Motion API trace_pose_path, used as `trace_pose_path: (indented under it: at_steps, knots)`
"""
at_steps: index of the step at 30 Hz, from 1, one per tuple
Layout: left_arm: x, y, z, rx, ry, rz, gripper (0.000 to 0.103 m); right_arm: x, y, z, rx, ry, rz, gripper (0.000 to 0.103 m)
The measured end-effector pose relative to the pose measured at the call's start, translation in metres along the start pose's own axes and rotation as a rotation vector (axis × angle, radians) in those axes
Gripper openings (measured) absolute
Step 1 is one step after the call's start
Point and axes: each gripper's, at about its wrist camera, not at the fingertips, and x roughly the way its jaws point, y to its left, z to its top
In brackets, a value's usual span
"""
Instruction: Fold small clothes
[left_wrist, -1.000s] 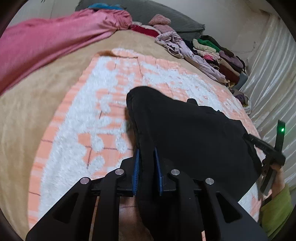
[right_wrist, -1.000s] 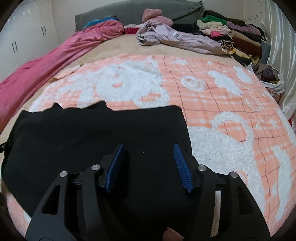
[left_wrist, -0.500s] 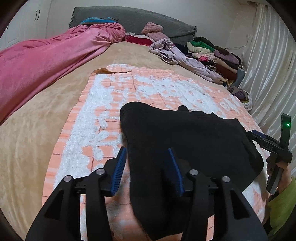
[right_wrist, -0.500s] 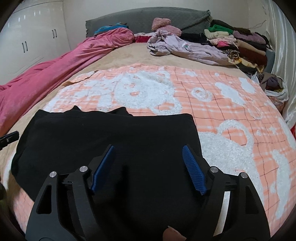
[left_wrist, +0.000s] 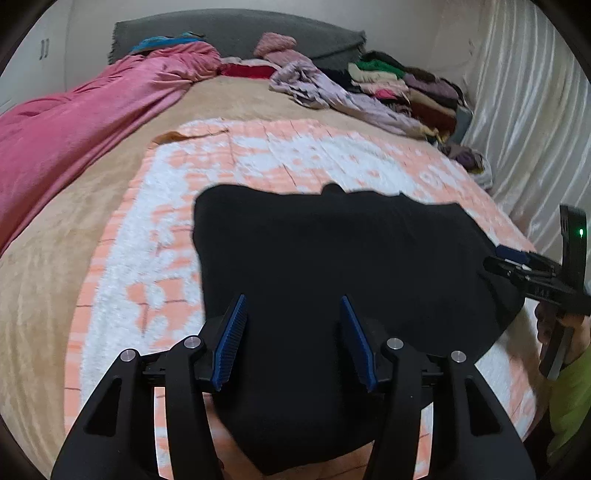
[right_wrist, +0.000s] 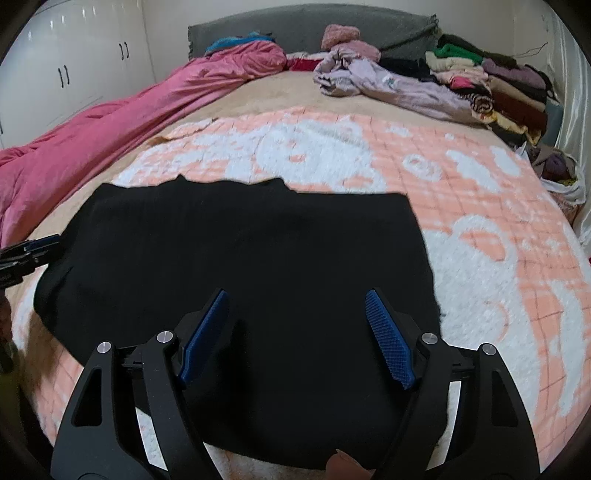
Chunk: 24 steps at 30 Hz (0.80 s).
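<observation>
1. Black knit fabric makes up the one garment (right_wrist: 236, 266) in play; it lies flat on the peach-and-white blanket (right_wrist: 480, 206), itself spread over the tan bed cover (left_wrist: 44, 295).
2. Two grippers are in view: the left gripper (left_wrist: 293, 332) and the right gripper (right_wrist: 295, 328), each with two blue-padded fingers.
3. Left gripper: its jaws have just been opening and now stand parted over the garment's near edge, pads clear of the cloth, gripping nothing.
4. Right gripper: its jaws have also just widened and stand well apart above the garment, holding nothing.
5. One pink duvet (right_wrist: 110, 122) runs along the bed's far side; one pile of folded clothes (right_wrist: 491, 81) sits by the grey headboard (right_wrist: 303, 22), with a lilac garment (right_wrist: 399, 88) sprawled beside it.
6. The black garment's long axis runs side to side across both wrist views, its straight far edge facing the headboard.
7. Its near edge is cut off behind the gripper frames; what kind of garment it is cannot be made out.
8. Both views are slightly blurred.
</observation>
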Motion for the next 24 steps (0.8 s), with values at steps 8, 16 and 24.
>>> trace_pose_path:
  at_steps: [8,16,24]
  knots:
    - [0.020,-0.003,-0.008,0.026,0.064,0.038,0.057,0.015,-0.006,-0.010,0.027,0.063,-0.025,0.079]
    - [0.008,-0.004,-0.004,0.016,0.040,0.020,0.070,-0.010,0.006,-0.004,0.032,-0.016,0.022,0.083]
    - [-0.006,0.000,0.003,0.001,0.001,0.025,0.094,-0.032,0.039,-0.001,-0.038,-0.082,0.031,0.090]
